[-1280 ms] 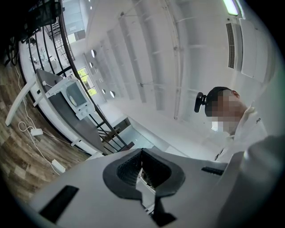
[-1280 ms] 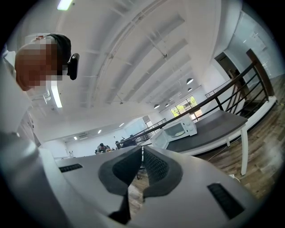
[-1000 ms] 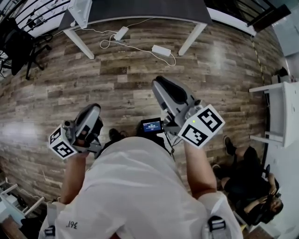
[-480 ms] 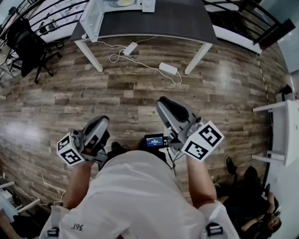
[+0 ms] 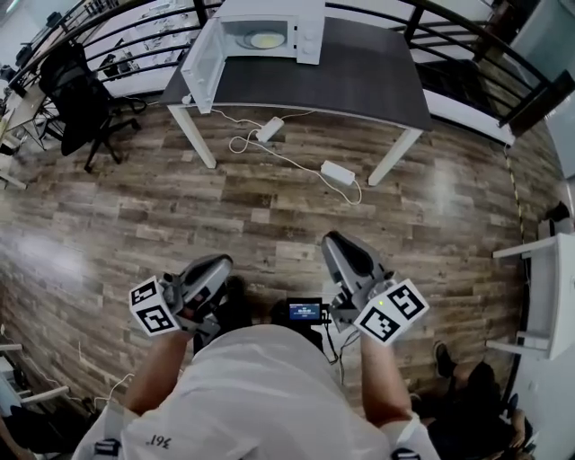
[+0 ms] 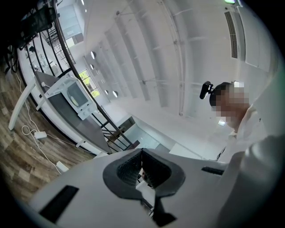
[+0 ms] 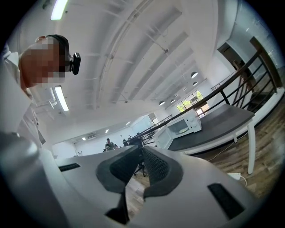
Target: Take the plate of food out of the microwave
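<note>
The left claw [image 6: 141, 165] and right claw [image 7: 142, 162] are both closed with nothing between them. They are well apart from the table [image 5: 359, 76], where the plate [image 5: 265, 39] sits inside the microwave [image 5: 307, 20], door [image 5: 205, 54] open.

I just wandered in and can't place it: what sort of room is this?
Probably an open-plan office or lab rather than a home kitchen. A white microwave with its door open sits on a dark table, a black office chair stands nearby, all on a broad wood-plank floor.
</note>
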